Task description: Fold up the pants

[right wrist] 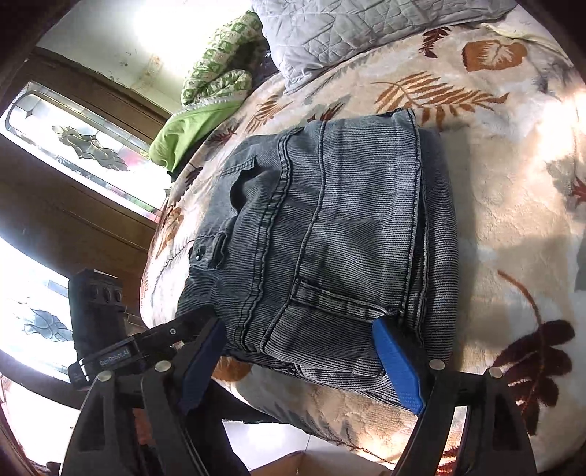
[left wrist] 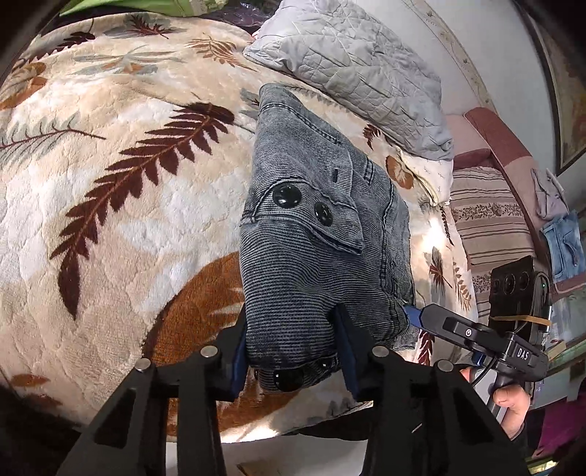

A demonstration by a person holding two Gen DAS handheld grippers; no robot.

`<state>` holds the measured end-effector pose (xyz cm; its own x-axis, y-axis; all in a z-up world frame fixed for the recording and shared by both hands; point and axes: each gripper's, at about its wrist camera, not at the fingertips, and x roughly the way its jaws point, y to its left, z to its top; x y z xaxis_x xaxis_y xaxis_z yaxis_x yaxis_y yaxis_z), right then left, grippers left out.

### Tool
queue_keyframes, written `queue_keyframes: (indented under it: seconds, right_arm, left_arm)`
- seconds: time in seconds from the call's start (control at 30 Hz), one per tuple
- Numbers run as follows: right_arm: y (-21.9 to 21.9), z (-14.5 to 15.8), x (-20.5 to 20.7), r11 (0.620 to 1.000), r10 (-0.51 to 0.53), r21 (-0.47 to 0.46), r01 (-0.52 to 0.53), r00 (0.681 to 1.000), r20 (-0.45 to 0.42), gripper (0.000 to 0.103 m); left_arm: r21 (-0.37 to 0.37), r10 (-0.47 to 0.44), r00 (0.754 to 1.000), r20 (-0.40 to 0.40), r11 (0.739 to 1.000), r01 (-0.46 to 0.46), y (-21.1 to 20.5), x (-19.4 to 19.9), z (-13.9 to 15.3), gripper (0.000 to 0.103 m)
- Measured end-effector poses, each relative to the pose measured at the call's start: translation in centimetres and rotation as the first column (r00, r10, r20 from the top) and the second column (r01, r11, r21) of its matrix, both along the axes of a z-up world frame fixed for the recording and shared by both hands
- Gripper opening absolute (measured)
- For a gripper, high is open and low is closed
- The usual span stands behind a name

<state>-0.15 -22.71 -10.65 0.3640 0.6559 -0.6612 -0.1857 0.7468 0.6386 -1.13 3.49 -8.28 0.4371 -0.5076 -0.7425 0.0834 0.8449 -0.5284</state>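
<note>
The grey denim pants (left wrist: 322, 234) lie folded into a thick bundle on a bed covered by a cream blanket (left wrist: 121, 205) printed with brown fern leaves. In the left wrist view the bundle fills the centre of the frame, its waistband flap and two dark snap buttons facing up. The left claw (left wrist: 293, 355) at the bottom centre has its two blue-padded fingers pressed against either side of the bundle's near end, gripping the cloth between them. At the lower right of that view the right claw (left wrist: 412, 316) reaches in, its blue tip touching the bundle's right corner.

In the right wrist view the pants (right wrist: 329, 234) sit mid-frame, seams and a back pocket showing. The right claw (right wrist: 304, 351) stands fairly wide, fingers bracketing the near edge of the fold, closed onto the thick layers. The left claw (right wrist: 205, 322) enters from the lower left. A grey quilted pillow (right wrist: 351, 33) lies along the top, a green quilt (right wrist: 205, 95) at upper left.
</note>
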Motion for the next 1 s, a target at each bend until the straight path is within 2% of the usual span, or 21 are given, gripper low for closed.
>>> queue_keyframes:
  seconds: [0.1,0.17,0.23,0.27,0.33,0.47,0.53,0.6,0.63,0.67,0.77,0.87,1.0]
  right_arm:
    - [-0.4,-0.4,0.2,0.999,-0.018,0.036,0.018,1.000,-0.007,0.084]
    - [-0.6,-0.5,0.1,0.999,-0.015,0.043,0.015,1.000,0.004,0.084]
    - [-0.5,-0.4,0.1,0.999,-0.012,0.042,0.012,1.000,0.000,0.084]
    - [-0.5,-0.2,0.2,0.999,-0.012,0.039,0.012,1.000,-0.013,0.084]
    - [-0.7,0.9,0.3,0.999,-0.018,0.037,0.019,0.999,-0.039,0.084]
    - [-0.9,4.1,0.3,0.997,-0.016,0.078,0.011,0.998,0.056,0.084]
    - [-0.8,3.7,0.7,0.996,-0.015,0.087,0.011,0.999,0.048,0.084]
    - [-0.1,0.9,1.6,1.000,-0.013,-0.024,0.013,0.999,-0.040,0.084]
    - [0.0,-0.1,1.5,1.000,-0.005,-0.009,0.005,0.999,-0.035,0.084]
    - [-0.1,0.2,1.1,1.000,-0.018,-0.002,0.018,1.000,0.002,0.084]
    - [-0.5,1.6,1.0,0.999,-0.034,0.007,0.034,0.999,-0.019,0.084]
    - [-1.2,3.9,1.2,0.999,-0.051,-0.010,0.052,0.997,0.049,0.084]
    - [-0.7,6.3,3.3,0.992,-0.070,-0.095,0.081,0.991,0.114,0.084]
  left_arm:
    - [-0.003,0.050,0.999,0.004,0.999,-0.050,-0.2,-0.7,-0.7,0.040]
    - [0.000,0.039,0.999,0.001,0.999,-0.039,0.1,-0.6,-0.9,0.047]
    - [-0.029,0.037,0.999,-0.029,0.999,-0.038,0.5,-0.5,-0.7,0.058]
    - [-0.046,0.038,0.999,-0.039,0.998,-0.039,0.9,-0.5,-0.4,0.058]
    - [-0.049,0.053,0.999,-0.006,0.997,-0.053,1.4,-1.0,1.2,0.061]
    - [0.059,0.074,0.988,0.134,0.995,-0.083,1.1,-1.6,4.8,0.061]
    - [0.126,0.094,0.981,0.169,0.985,-0.116,0.5,-1.2,5.5,0.063]
    - [0.225,0.102,0.984,0.149,0.965,-0.135,-0.4,-0.4,4.8,0.068]
    - [0.290,0.096,0.988,0.121,0.948,-0.128,-0.8,0.0,4.0,0.068]
    - [0.336,0.096,0.991,0.092,0.934,-0.122,-1.0,0.2,3.1,0.068]
    - [0.362,0.107,0.987,0.119,0.921,-0.143,-1.1,0.0,3.0,0.069]
    - [0.420,0.090,0.985,0.148,0.896,-0.145,-1.7,0.2,3.6,0.069]
    - [0.423,0.095,0.986,0.133,0.895,-0.144,-1.7,0.4,3.2,0.069]
